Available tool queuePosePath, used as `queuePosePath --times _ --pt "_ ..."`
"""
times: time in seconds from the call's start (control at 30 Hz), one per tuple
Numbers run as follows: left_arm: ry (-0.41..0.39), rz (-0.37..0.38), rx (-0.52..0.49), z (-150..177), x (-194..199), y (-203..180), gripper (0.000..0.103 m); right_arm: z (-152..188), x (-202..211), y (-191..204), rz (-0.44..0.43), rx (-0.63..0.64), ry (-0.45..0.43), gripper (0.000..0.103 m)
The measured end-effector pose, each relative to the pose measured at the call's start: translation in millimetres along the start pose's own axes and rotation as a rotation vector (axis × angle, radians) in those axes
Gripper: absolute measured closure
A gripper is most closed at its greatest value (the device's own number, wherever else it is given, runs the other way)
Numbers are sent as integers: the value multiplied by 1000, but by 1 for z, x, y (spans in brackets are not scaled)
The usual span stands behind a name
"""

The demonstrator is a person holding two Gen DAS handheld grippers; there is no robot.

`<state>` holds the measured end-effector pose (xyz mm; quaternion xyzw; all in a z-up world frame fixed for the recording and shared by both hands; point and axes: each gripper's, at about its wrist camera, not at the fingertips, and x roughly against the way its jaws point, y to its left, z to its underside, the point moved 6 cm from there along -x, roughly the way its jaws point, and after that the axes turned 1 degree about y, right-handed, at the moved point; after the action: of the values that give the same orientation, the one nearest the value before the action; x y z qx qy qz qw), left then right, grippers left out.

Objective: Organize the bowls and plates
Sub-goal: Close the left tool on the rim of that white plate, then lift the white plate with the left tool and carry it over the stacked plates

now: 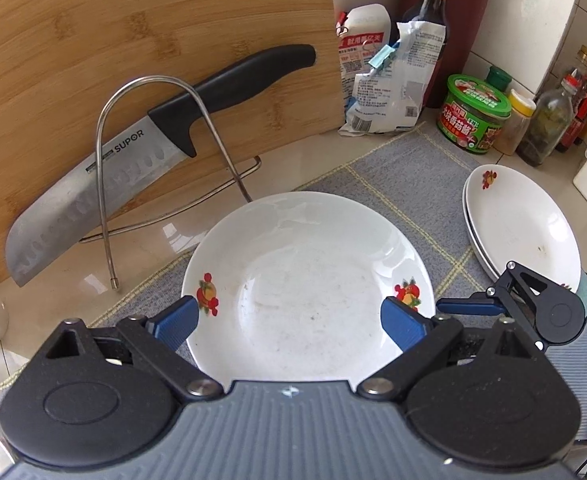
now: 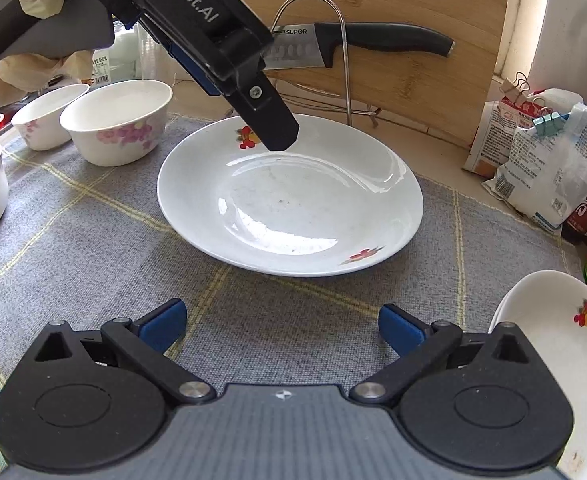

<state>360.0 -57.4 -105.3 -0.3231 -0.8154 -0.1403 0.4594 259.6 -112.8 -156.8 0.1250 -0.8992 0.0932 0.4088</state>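
- Left wrist view: your left gripper (image 1: 289, 318) hangs spread and empty over the glossy round white fruit-print plate (image 1: 307, 284) on the woven grey mat (image 1: 405, 168); two matching stacked plates (image 1: 521, 224) sit right.
- Right wrist view: your right gripper (image 2: 283, 326) gapes, holding nothing; only here do the white floral bowls (image 2: 115, 120) show.

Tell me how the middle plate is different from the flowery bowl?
The plate is wide and shallow; the bowl is narrow, deep and tall. The plate has red fruit pictures on its rim; the bowl has pink flowers on its side. Both are white and sit on the grey mat.
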Motion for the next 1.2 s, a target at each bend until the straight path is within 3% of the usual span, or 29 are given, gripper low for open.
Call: queuePosePath --times 0.1,0.57,0.8,1.2 --pt "18 1 -4 -7 -11 7 6 -2 -6 -3 -34 -19 4 0" --pt "101 33 -3 -27 -56 28 7 -14 -19 -3 -44 -11 -26 0" --pt "134 54 -10 -30 -67 29 13 -19 -24 -7 -45 -11 -46 0" --pt "199 89 -70 -37 -75 23 15 -20 -26 -10 -37 -19 -55 0"
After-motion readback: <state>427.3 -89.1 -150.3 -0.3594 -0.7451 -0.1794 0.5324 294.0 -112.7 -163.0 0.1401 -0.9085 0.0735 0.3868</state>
